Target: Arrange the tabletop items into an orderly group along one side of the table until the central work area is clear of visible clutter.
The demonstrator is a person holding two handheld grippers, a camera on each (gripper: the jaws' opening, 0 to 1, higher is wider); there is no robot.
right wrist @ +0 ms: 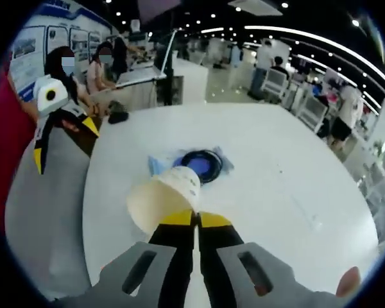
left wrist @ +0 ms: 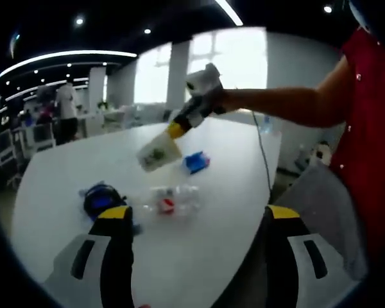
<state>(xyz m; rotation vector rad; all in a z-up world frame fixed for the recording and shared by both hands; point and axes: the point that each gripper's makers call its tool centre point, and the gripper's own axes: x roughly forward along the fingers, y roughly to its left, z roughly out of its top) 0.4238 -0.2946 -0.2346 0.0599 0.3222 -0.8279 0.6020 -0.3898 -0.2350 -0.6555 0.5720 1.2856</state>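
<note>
A cream paper cup (left wrist: 157, 153) hangs tilted above the white table (left wrist: 231, 192), and my right gripper (left wrist: 175, 130), reaching in from the right, is shut on its rim. The right gripper view has the cup (right wrist: 163, 199) just ahead of my shut right gripper (right wrist: 196, 218). Under it on the table lie a small blue item (left wrist: 196, 162), a clear plastic bottle (left wrist: 173, 199) on its side and a blue cable coil in a clear bag (left wrist: 102, 197) (right wrist: 202, 163). My left gripper (left wrist: 199, 215) stands wide open over the near table edge, holding nothing, and shows off the table's left edge (right wrist: 64, 144).
A thin cable (left wrist: 263, 154) runs along the table's right side. The far half of the table (right wrist: 276, 167) is bare. A black object (right wrist: 117, 117) sits at the far left corner. People sit at a desk (right wrist: 141, 80) behind; chairs (right wrist: 311, 109) stand beyond.
</note>
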